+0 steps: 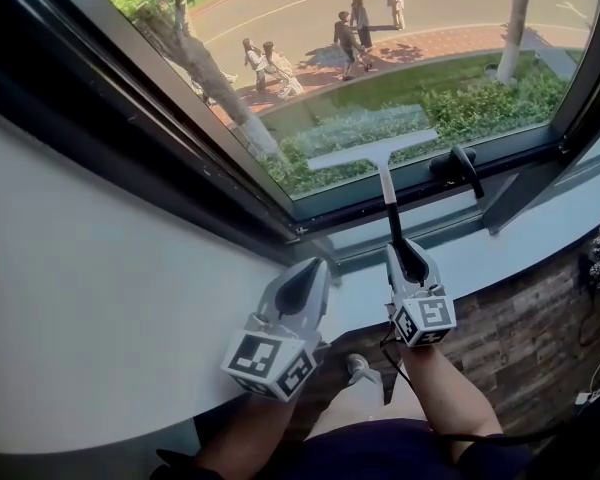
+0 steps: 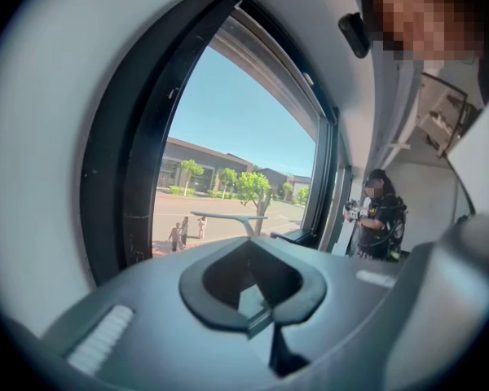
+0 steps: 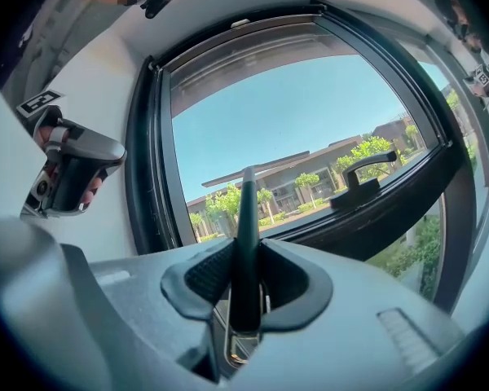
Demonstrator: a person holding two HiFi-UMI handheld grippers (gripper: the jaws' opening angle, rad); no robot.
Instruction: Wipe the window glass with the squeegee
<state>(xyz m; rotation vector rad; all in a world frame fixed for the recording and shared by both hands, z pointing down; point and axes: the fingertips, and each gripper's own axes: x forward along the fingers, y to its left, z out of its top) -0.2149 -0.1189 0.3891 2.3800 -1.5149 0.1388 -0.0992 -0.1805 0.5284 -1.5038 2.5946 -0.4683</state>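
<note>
The squeegee (image 1: 372, 150) has a white blade lying flat against the lower part of the window glass (image 1: 380, 48), with its dark handle running down toward me. My right gripper (image 1: 408, 260) is shut on that handle, which stands up between the jaws in the right gripper view as the squeegee handle (image 3: 246, 243). My left gripper (image 1: 302, 286) hovers over the sill just left of the right one, shut with nothing in it. In the left gripper view the left gripper (image 2: 253, 282) points along the window, and the squeegee blade (image 2: 228, 216) shows ahead of it.
A black window handle (image 1: 458, 163) sits on the lower frame right of the blade. The white sill (image 1: 100, 298) spreads to the left; a brick wall (image 1: 540, 318) drops below it at right. Another person (image 2: 376, 218) stands further along the window.
</note>
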